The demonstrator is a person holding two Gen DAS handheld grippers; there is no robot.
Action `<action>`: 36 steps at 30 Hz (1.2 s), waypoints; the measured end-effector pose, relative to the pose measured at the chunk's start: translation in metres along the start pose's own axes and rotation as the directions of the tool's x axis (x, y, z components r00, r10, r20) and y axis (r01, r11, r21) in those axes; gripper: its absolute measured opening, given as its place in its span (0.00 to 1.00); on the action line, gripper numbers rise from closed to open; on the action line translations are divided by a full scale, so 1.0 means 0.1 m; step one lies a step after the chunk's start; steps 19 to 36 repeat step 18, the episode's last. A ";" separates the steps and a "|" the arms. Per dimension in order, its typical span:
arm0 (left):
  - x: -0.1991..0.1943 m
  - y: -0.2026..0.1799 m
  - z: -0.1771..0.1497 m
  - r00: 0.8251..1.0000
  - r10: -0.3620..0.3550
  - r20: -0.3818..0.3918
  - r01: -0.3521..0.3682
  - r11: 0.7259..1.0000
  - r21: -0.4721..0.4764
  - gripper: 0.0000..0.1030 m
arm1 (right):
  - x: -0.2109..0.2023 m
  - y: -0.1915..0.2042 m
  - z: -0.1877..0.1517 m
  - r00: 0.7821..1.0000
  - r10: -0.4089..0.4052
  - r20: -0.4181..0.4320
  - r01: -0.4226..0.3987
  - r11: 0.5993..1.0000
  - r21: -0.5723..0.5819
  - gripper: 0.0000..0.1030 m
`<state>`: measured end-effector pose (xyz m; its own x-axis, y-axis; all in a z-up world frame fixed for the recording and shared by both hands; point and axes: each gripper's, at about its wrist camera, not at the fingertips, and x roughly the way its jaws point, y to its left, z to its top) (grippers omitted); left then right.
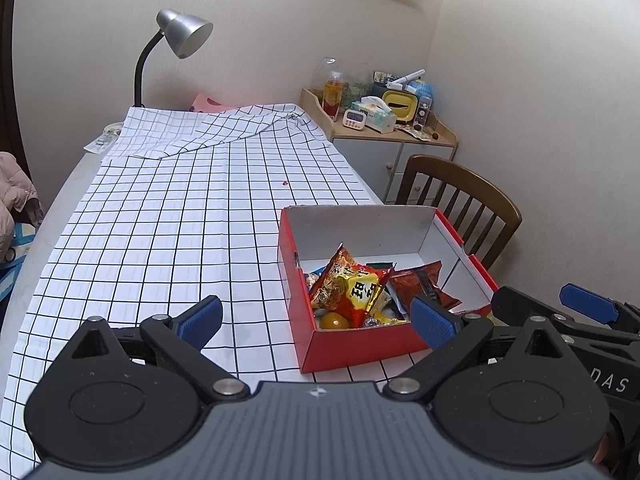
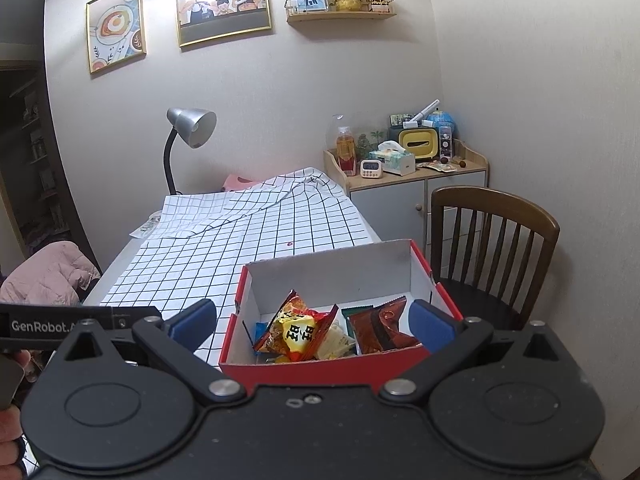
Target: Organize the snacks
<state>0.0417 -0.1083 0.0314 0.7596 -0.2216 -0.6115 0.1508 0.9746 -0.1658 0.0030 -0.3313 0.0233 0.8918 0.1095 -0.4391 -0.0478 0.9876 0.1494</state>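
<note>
Both grippers gape wide and empty, right gripper [image 2: 312, 326] dead-centre over the snack box [image 2: 320, 368], left gripper [image 1: 316, 320] off its left.

A red box [image 1: 352, 346] with a white inside holds yellow-and-red [image 1: 352, 290] and dark red-brown snack packets [image 1: 424, 284] on a white tablecloth [image 1: 160, 220] gridded in black, beside blue-padded black grippers.

1. Red box [image 1: 344, 344]: set on the checked tablecloth [image 1: 168, 216]; snack packets [image 1: 352, 288] are piled inside.
2. Left gripper [image 1: 318, 320]: held wide apart, nothing gripped.
3. Right gripper [image 1: 588, 308]: partly seen beside the box.
4. Desk lamp [image 1: 180, 36]: placed at the far edge.
</note>
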 end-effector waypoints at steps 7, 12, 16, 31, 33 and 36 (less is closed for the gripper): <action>0.01 0.01 0.00 1.000 0.001 -0.006 -0.001 1.000 0.001 0.98 | 0.01 0.01 -0.02 1.000 -0.002 -0.006 0.003 1.000 0.007 1.00; 0.01 0.02 -0.01 1.000 -0.004 -0.011 0.004 1.000 -0.003 0.98 | 0.02 0.01 -0.01 1.000 -0.004 -0.007 0.004 1.000 0.006 1.00; 0.02 0.05 -0.02 1.000 -0.009 -0.021 0.009 1.000 -0.010 0.98 | 0.03 0.01 -0.02 1.000 -0.002 -0.011 0.002 1.000 0.007 1.00; 0.02 0.07 -0.03 1.000 -0.009 -0.024 0.009 1.000 -0.010 0.98 | 0.03 0.02 -0.02 1.000 0.000 -0.014 0.000 1.000 0.006 1.00; 0.02 0.07 -0.03 1.000 -0.009 -0.024 0.009 1.000 -0.010 0.98 | 0.03 0.02 -0.02 1.000 0.000 -0.014 0.000 1.000 0.006 1.00; 0.02 0.07 -0.03 1.000 -0.009 -0.024 0.009 1.000 -0.010 0.98 | 0.03 0.02 -0.02 1.000 0.000 -0.014 0.000 1.000 0.006 1.00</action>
